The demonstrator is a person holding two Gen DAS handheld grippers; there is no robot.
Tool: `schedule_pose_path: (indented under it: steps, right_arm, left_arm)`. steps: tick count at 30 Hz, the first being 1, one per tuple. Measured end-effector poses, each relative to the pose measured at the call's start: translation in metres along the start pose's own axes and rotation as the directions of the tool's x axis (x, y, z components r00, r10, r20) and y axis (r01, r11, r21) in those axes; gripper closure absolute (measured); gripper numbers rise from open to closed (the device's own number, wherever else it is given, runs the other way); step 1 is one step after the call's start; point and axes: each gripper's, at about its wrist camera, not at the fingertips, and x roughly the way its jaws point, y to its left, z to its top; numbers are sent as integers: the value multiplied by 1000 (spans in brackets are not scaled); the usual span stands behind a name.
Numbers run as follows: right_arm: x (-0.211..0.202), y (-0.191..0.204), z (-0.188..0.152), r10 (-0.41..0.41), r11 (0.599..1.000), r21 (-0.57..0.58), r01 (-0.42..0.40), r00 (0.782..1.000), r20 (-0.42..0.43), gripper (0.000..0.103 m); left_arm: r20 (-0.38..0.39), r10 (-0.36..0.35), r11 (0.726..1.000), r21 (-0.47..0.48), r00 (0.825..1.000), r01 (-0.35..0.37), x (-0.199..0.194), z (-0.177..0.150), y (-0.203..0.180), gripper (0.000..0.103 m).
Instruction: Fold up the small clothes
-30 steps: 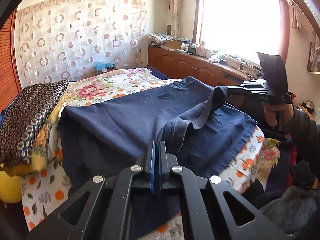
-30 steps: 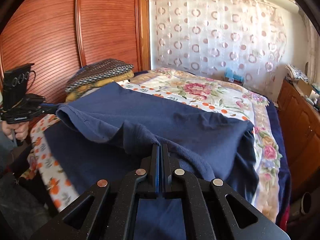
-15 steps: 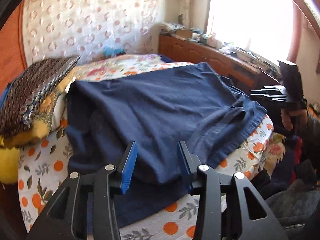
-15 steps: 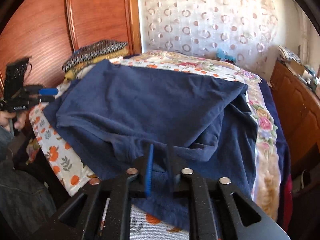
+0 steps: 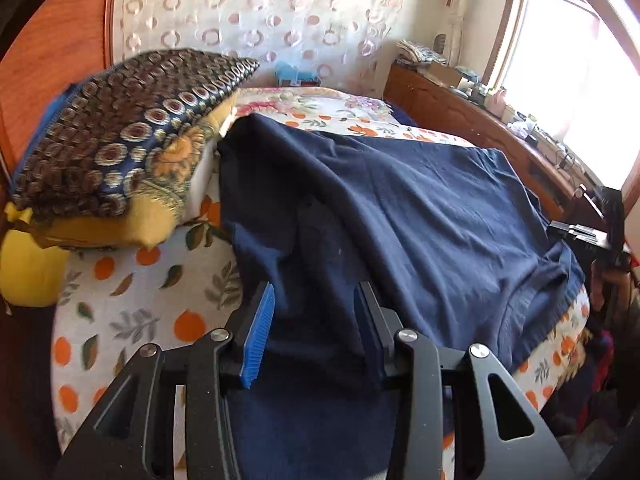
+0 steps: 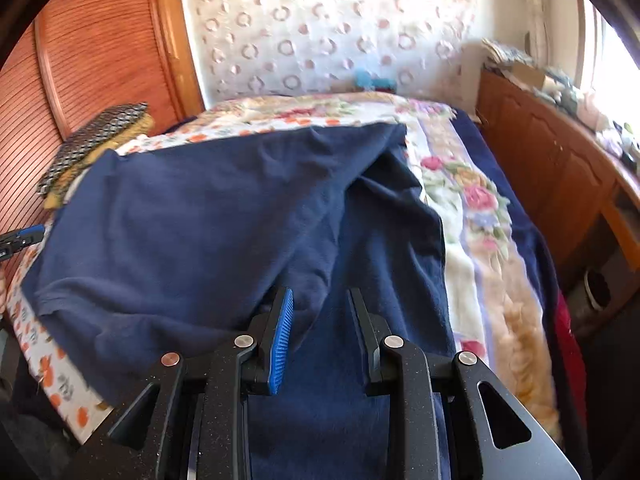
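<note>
The left gripper (image 5: 314, 322) and right gripper (image 6: 320, 320) both gape empty. The navy garment (image 5: 400, 208) lies directly ahead of each, filling mid-frame on the bed (image 5: 132, 300).

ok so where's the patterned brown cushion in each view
Left wrist view: the patterned brown cushion fills the upper left, lying on yellow bedding, left of the navy garment.
Right wrist view: the same cushion is small at the left edge, against the wooden wardrobe.
Shared landmark: the circle-print curtain behind the bed.
</note>
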Motion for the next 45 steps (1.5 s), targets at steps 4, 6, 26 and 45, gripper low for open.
schedule_pose_path:
  steps: [4, 6, 26, 45]
  right_arm:
    - [5, -1, 6, 8, 1000, 20, -7, 1000, -9, 75]
    - [8, -2, 9, 10, 1000, 22, -10, 1000, -12, 75]
    - [2, 2, 7, 54, 997, -56, -53, 998, 20, 100]
    - [-18, -25, -22, -75, 994, 89, 70, 996, 57, 100]
  left_arm:
    - [-17, 25, 1000, 0, 1000, -25, 20, 13, 6, 61]
    - [-23, 55, 998, 9, 998, -54, 30, 20, 8, 61]
    - [28, 114, 987, 112, 993, -116, 39, 39, -15, 61]
    - [102, 66, 997, -42, 993, -62, 27, 32, 23, 100]
